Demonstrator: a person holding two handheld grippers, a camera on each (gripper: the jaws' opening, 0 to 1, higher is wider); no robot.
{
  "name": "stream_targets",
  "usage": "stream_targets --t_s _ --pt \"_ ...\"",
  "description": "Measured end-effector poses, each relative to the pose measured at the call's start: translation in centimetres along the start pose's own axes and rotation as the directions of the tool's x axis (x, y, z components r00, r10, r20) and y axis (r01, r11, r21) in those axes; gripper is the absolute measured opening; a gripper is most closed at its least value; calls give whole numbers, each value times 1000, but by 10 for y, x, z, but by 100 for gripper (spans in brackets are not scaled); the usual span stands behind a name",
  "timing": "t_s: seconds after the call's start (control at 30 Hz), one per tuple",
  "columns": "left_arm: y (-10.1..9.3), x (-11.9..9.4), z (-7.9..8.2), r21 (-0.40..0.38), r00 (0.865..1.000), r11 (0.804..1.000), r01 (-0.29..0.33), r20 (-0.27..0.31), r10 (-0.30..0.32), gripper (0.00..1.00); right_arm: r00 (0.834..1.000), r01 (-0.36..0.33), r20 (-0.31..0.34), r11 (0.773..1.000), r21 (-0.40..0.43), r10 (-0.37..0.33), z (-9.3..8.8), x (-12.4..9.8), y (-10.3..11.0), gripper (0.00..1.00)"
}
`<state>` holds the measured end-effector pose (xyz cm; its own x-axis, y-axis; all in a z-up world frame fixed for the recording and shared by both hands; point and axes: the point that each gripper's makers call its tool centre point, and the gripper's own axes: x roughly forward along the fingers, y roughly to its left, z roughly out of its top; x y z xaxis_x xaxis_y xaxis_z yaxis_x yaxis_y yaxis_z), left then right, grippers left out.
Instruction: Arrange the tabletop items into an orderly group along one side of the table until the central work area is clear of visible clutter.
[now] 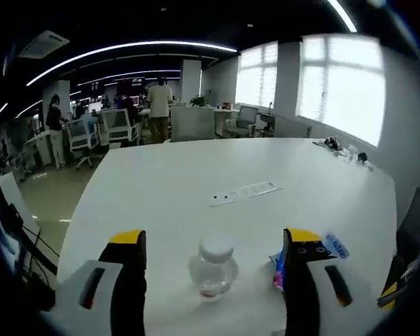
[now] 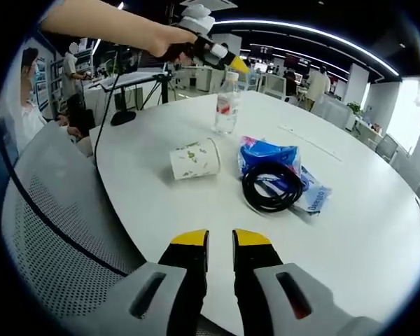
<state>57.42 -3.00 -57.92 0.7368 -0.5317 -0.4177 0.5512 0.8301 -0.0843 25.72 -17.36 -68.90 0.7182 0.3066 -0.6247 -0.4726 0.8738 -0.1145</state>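
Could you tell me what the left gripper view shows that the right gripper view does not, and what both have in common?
Left gripper view alone: the left gripper, open around the bottle, a flat strip mid-table, and small items at the far edge.
Right gripper view alone: a paper cup on its side, a coiled black cable, a mesh chair, and the right gripper, nearly closed and empty.
Both: the plastic bottle, blue packet and white table.

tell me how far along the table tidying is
Nothing looks grouped along a side yet. The left gripper is open around the upright water bottle, fingers not closed on it. The right gripper hangs nearly closed and empty at the table edge. Still left: the tipped paper cup, black cable coil and blue packet under it.
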Motion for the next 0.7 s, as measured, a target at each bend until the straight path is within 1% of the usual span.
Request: stream_targets --t_s 0.1,0.23,0.3,0.37,0.4,0.5,0.53,0.63,0.67,0.7 --pt "0 -5 -2 -2 1000 1000 2 16 -1 91 1000 -2 2 1000 -1 2 0 0 1 11" --pt "-8 -18 -8 8 1000 1000 11 28 -11 97 1000 -6 5 1000 -2 6 1 0 1 11" --pt "-11 -24 -12 2 999 1000 25 40 -25 100 1000 -8 5 1000 -3 8 1 0 2 11" --pt "-12 -30 -16 -14 998 999 31 55 -31 100 1000 -9 7 1000 -4 9 1 0 2 11" --pt "-12 -34 -21 -15 998 999 33 56 -33 100 1000 -10 8 1000 -4 10 1 0 3 11" --pt "-12 -44 -35 22 999 1000 18 37 -19 100 1000 -13 9 1000 -7 13 2 0 3 11" --pt "-18 -53 -37 27 999 999 18 33 -19 100 1000 -15 9 1000 -8 15 2 0 4 11" --pt "-15 -66 -44 18 999 1000 19 35 -20 100 1000 -18 12 1000 -10 18 2 -1 5 11" --pt "-23 -75 -46 19 999 1000 20 37 -21 100 1000 -18 13 1000 -10 18 2 -1 5 11" --pt "-25 -79 -47 23 999 1000 16 38 -17 100 1000 -19 14 1000 -9 19 2 -1 5 11"
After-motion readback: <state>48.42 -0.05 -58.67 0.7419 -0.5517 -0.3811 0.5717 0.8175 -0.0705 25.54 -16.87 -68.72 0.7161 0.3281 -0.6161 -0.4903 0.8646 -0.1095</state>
